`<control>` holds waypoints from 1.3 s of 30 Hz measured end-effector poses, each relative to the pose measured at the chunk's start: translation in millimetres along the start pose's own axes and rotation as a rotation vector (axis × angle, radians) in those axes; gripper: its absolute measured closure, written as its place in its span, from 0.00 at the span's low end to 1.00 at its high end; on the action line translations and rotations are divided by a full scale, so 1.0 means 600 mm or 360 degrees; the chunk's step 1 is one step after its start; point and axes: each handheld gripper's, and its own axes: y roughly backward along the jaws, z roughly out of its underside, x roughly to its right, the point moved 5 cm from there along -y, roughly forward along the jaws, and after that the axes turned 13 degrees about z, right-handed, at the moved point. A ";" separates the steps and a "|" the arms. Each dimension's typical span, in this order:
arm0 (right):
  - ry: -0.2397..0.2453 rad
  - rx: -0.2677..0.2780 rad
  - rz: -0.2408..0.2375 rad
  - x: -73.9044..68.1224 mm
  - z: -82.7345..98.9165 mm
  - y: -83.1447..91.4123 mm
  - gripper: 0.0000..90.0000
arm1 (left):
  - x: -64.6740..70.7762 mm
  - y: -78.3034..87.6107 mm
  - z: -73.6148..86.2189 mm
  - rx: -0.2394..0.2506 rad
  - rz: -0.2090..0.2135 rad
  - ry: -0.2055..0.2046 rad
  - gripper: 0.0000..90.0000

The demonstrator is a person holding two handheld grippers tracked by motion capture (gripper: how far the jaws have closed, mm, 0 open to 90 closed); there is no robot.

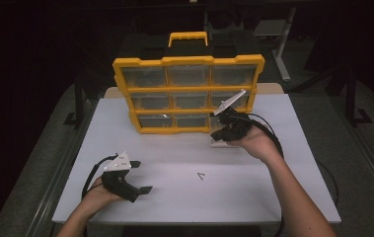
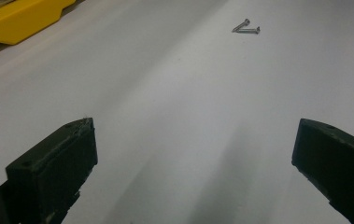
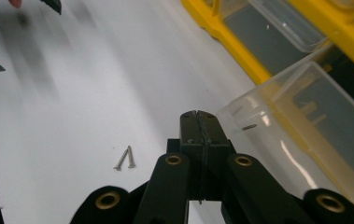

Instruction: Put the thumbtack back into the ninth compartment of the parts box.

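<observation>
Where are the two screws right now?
In the high view the screws lie loose on the white table, near its middle, between the left claw and the right claw, in front of the yellow organizer.

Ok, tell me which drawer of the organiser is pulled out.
The bottom-right drawer: the clear bin juts from the yellow organiser beside the right gripper; the others sit flush.

The room lies mostly in darkness, with light falling chiefly on the white worktop (image 1: 253,197), which glows pale against the gloom. A grey floor (image 1: 367,187) spreads around it on both sides. Behind, dim furniture stands in shadow: a light-coloured metal leg (image 1: 284,54) slants down at the far right, and dark stands (image 1: 78,106) flank the worktop.
</observation>
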 end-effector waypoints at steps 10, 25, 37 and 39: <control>0.0022 -0.0016 -0.0022 -0.021 0.016 -0.018 0.98 | 0.000 0.000 0.001 0.0000 0.0001 0.0003 0.00; 0.0055 -0.0022 -0.0057 -0.054 0.039 -0.055 0.87 | 0.000 0.000 0.001 0.0000 0.0001 0.0001 0.00; 0.0098 -0.0068 -0.0101 -0.077 0.059 -0.086 0.85 | 0.000 -0.001 0.002 -0.0003 0.0000 -0.0003 0.00; 0.0098 -0.0074 -0.0107 -0.080 0.062 -0.089 0.85 | 0.000 -0.001 0.002 -0.0004 0.0001 -0.0002 0.00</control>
